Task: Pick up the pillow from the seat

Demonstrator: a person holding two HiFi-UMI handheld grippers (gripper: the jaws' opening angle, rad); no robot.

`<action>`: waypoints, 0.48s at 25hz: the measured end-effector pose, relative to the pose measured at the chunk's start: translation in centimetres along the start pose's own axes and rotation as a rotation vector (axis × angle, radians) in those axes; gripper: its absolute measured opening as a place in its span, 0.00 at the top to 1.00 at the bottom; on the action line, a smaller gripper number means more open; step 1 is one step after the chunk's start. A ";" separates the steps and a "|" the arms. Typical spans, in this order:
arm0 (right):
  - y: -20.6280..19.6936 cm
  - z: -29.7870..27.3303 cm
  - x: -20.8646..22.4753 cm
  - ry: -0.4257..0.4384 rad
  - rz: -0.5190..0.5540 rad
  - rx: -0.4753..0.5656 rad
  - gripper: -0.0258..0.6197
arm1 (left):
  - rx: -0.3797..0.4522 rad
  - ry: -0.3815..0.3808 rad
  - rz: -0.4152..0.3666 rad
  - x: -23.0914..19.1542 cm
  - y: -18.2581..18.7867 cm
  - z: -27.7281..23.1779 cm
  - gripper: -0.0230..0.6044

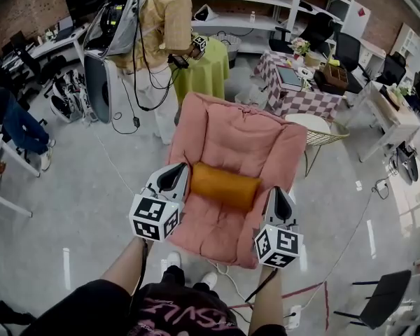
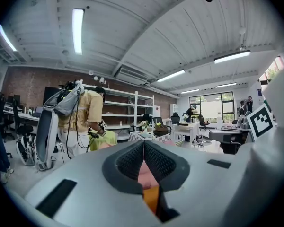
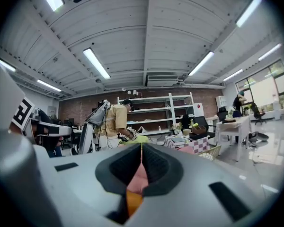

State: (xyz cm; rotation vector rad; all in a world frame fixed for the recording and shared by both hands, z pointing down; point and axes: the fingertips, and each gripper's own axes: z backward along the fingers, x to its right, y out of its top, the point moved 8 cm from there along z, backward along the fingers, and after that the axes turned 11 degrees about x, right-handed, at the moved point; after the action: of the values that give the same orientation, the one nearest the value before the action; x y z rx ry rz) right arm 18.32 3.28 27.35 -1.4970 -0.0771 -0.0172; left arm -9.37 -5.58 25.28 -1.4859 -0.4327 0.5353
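Status: pillow [image 1: 224, 185] lay crosswise on the pink seat [image 1: 246, 142], not yet lifted. We held the left gripper [image 1: 173, 179] just beside its left end and the right gripper [image 1: 278, 205] beside its right end. Both jaws were fully closed on nothing, likely so we could press the pillow between them.

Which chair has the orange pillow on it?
The pink padded chair in the middle; the orange pillow lies across its seat. The white wire chair beside it has no pillow.
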 end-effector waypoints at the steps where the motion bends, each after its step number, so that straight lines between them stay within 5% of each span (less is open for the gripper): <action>1: -0.2 -0.3 -0.1 -0.001 -0.004 -0.004 0.93 | -0.002 -0.001 0.003 -0.3 -0.2 -0.2 0.95; 12: -4.8 -3.7 -0.4 -0.006 0.004 -0.106 0.93 | -0.095 0.017 0.047 -3.2 -5.5 -3.2 0.95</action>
State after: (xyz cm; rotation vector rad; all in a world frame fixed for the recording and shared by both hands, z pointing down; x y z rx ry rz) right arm 17.82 -0.81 31.83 -1.6028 -0.0789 -0.0132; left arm -9.74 -10.06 30.74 -1.5941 -0.4157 0.5447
